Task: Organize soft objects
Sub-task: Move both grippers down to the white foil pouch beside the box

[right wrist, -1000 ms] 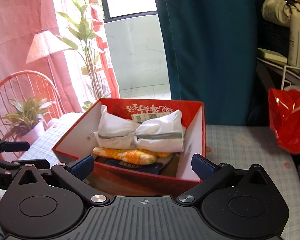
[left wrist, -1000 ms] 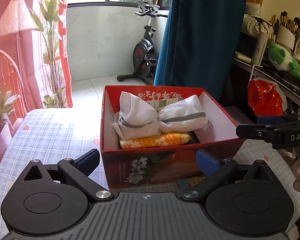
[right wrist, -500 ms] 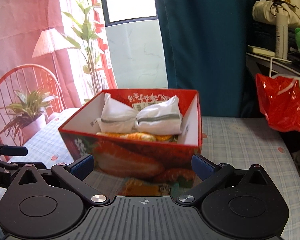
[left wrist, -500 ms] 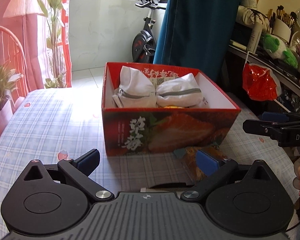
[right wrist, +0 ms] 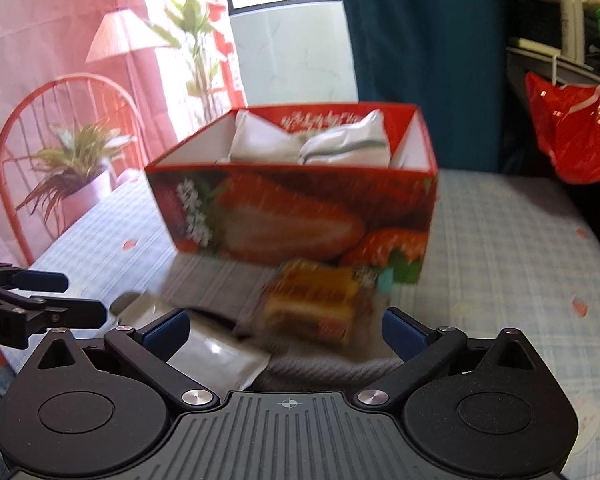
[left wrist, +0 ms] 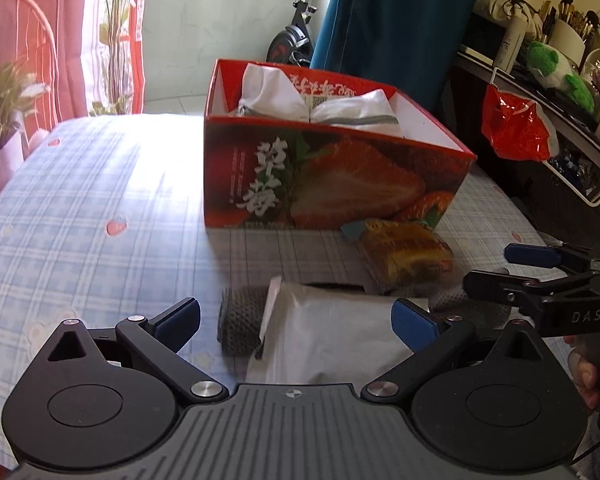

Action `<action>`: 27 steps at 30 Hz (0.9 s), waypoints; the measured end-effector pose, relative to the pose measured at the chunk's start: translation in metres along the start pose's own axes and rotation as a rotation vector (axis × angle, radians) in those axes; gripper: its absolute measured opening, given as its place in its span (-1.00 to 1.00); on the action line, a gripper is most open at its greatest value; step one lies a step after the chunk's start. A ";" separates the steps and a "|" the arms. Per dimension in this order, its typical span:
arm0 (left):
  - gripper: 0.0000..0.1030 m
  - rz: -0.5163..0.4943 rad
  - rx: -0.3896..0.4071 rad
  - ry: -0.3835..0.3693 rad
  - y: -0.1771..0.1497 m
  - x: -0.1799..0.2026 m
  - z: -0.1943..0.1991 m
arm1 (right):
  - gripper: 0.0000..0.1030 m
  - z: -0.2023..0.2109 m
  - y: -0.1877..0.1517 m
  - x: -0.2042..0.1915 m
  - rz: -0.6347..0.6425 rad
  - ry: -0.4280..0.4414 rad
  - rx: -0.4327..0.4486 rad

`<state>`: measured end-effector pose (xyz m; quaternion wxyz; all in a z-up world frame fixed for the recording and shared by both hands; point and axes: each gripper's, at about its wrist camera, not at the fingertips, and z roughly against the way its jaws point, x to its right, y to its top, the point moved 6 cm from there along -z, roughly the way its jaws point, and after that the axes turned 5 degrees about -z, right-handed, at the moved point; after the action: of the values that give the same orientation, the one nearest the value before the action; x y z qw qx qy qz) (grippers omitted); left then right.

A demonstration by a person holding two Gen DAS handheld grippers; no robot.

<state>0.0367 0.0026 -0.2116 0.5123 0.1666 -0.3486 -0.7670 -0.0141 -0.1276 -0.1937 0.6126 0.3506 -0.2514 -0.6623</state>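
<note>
A red strawberry-print box [left wrist: 332, 176] stands on the checked tablecloth with white cloth bundles [left wrist: 268, 88] inside. In front of it lie an orange snack packet [left wrist: 404, 256], a white pouch [left wrist: 328, 336] and a grey knitted cloth [left wrist: 240, 320]. My left gripper [left wrist: 296, 318] is open, low over the pouch, which lies between its fingers. My right gripper [right wrist: 286, 328] has the orange packet [right wrist: 316, 304] between its fingers; its jaws are closing and the pads stand clear of the packet. Grey knit [right wrist: 324, 368] lies under it. Each gripper shows in the other's view: right [left wrist: 508, 268], left [right wrist: 64, 298].
A red plastic bag [left wrist: 516, 128] hangs off a cluttered shelf on the right. A teal curtain [left wrist: 396, 20] and an exercise bike [left wrist: 296, 36] stand behind the box. A potted plant [right wrist: 72, 168] and a red chair [right wrist: 68, 92] sit at the left.
Both grippers have sunk and drawn back from over the box to the table in front of it. The orange packet, white pouch and grey knit have come between the fingers.
</note>
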 end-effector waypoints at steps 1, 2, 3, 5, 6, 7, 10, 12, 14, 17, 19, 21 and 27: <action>0.95 0.003 -0.001 -0.009 -0.003 0.001 0.000 | 0.78 -0.001 -0.003 -0.001 0.001 0.002 -0.009; 0.89 0.005 -0.001 -0.016 -0.006 0.002 0.000 | 0.75 -0.002 -0.006 -0.002 -0.001 0.008 -0.020; 0.79 0.006 -0.002 -0.022 -0.009 0.002 -0.001 | 0.68 -0.003 -0.009 -0.003 -0.004 0.014 -0.032; 0.63 0.016 -0.012 -0.032 -0.013 0.001 -0.004 | 0.54 -0.006 -0.013 -0.006 -0.006 0.024 -0.059; 0.52 0.024 -0.019 -0.039 -0.015 0.000 -0.005 | 0.46 -0.007 -0.016 -0.008 -0.001 0.030 -0.072; 0.47 0.033 -0.027 -0.045 -0.017 -0.002 -0.007 | 0.41 -0.008 -0.018 -0.010 0.005 0.036 -0.085; 0.34 0.062 -0.047 -0.060 -0.020 -0.007 -0.012 | 0.19 -0.012 -0.024 -0.016 0.021 0.057 -0.123; 0.31 0.076 -0.057 -0.065 -0.021 -0.009 -0.016 | 0.06 -0.014 -0.027 -0.019 0.022 0.071 -0.145; 0.26 0.085 -0.071 -0.073 -0.023 -0.010 -0.021 | -0.05 -0.016 -0.029 -0.021 0.020 0.086 -0.160; 0.11 0.101 -0.097 -0.089 -0.028 -0.011 -0.026 | -0.17 -0.020 -0.031 -0.022 0.013 0.101 -0.181; 0.03 0.106 -0.104 -0.094 -0.031 -0.011 -0.029 | -0.22 -0.023 -0.033 -0.022 0.005 0.112 -0.198; -0.03 0.108 -0.109 -0.104 -0.032 -0.012 -0.030 | -0.22 -0.026 -0.035 -0.023 0.002 0.122 -0.216; -0.03 0.117 -0.121 -0.128 -0.034 -0.010 -0.034 | -0.25 -0.037 -0.040 -0.023 -0.018 0.138 -0.254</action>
<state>0.0388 0.0076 -0.2603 0.5422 0.0654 -0.3429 -0.7644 -0.0110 -0.0963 -0.2436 0.6620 0.3170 -0.1198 -0.6685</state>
